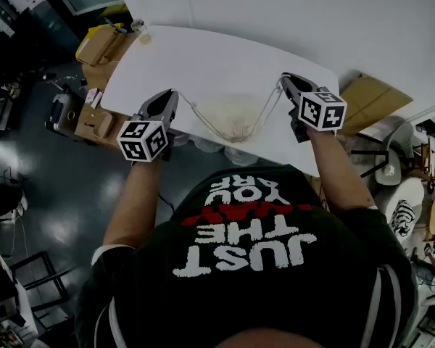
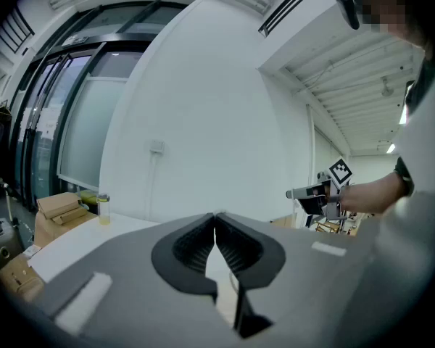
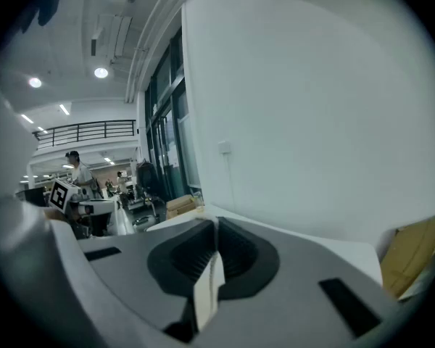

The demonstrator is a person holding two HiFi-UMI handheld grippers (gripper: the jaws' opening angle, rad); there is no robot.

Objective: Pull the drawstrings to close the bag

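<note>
- Upper centre of the head view: a pale bag (image 1: 235, 124) lies on the white counter (image 1: 203, 64), close to the counter's lower edge, with its mouth looking partly gathered.
- The left tongs (image 1: 175, 98), at centre left, are pinched shut on the left drawstring (image 1: 201, 120). The right tongs (image 1: 283, 80), at upper right, are clamped tight on the right drawstring (image 1: 270, 107).
- Both cords run taut, forming a V that meets at the bag.
- The closing pull appears well along. Finishing it cleanly likely means drawing both tongs outward evenly, in line with the cords and low over the counter.
- A lopsided tug could drag the light bag off the edge, and a slack pinch could let the thin cord slip.
</note>
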